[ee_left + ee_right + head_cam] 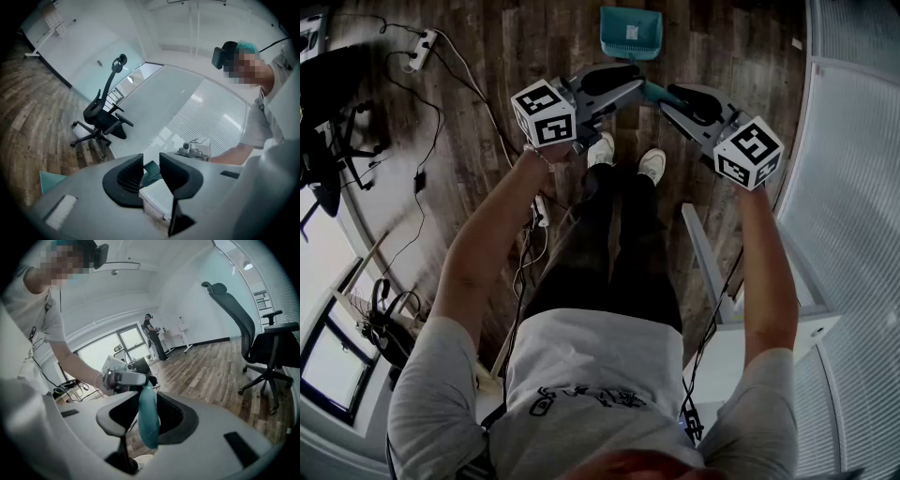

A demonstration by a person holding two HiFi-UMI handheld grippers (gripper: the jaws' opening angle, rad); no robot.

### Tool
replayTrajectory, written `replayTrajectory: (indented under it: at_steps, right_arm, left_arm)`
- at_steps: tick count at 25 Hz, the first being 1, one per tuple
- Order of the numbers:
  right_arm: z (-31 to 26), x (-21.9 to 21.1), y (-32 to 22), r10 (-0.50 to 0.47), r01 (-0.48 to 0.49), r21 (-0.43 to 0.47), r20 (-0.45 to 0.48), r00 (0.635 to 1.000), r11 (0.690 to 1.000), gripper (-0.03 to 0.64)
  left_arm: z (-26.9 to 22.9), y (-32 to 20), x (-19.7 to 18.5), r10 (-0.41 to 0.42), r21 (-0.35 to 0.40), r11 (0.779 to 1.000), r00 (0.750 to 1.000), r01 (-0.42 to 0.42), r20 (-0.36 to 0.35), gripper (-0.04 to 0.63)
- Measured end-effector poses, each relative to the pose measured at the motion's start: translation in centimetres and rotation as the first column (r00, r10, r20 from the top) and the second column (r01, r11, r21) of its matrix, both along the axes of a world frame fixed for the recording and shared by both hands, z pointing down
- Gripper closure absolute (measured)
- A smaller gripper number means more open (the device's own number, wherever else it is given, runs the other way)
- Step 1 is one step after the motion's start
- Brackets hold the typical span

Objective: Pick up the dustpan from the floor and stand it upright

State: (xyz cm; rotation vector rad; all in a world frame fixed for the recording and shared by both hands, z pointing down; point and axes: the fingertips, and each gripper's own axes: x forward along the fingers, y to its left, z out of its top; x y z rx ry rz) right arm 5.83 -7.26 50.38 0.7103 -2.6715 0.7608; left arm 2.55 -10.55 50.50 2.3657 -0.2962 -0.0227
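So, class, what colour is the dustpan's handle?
Teal. The dustpan handle shows best in the right gripper view.

Dark wood-plank floor [502, 47], white wall [79, 54], black office chair [101, 117], bright window [130, 338].

A pale grey short-sleeved T-shirt [581, 366] with a dark print across the chest is worn, along with black trousers [623, 244] and white shoes [602, 148]. A thin band [97, 379] is seen at the left wrist. The left gripper [630, 91] and the right gripper [670, 97] are formed as grey shells lined with black ribbed pads. Each is backed by a white cube [544, 112] printed with black square markers. A black cable [717, 300] is strung beside the right arm, and a black camera [224, 54] is strapped to the head.
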Motion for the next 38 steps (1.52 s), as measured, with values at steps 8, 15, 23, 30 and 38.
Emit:
replayTrajectory:
  at_steps: [8, 15, 23, 30, 38]
  right_arm:
    - [-0.9, 0.0, -2.6, 0.094, -0.095, 0.058, 0.012, 0.995, 0.994, 0.512]
    - [-1.0, -0.2, -3.7, 0.12, -0.117, 0.098, -0.028, 0.992, 0.988, 0.512]
    - [-1.5, 0.5, -3.7, 0.157, -0.148, 0.111, -0.081, 0.984, 0.983, 0.512]
    - [-4.9, 1.6, -3.8, 0.218, -0.2, 0.141, -0.125, 0.968, 0.969, 0.512]
    - [-9.2, 2.5, -2.8, 0.291, -0.263, 0.168, -0.169, 0.942, 0.95, 0.512]
  left_arm:
    - [-0.5, -2.0, -0.6, -0.046, 0.035, 0.998, 0.999, 0.046, 0.013, 0.503]
    - [-0.6, -3.2, -0.4, -0.046, 0.082, 0.996, 0.997, 0.04, 0.063, 0.503]
    - [-1.2, -3.8, -0.1, -0.048, 0.123, 0.992, 0.99, 0.031, 0.135, 0.499]
    - [-0.8, -4.1, -1.0, -0.101, 0.152, 0.987, 0.955, 0.06, 0.278, 0.499]
    - [-1.1, -4.8, -2.0, -0.153, 0.153, 0.983, 0.921, 0.103, 0.36, 0.485]
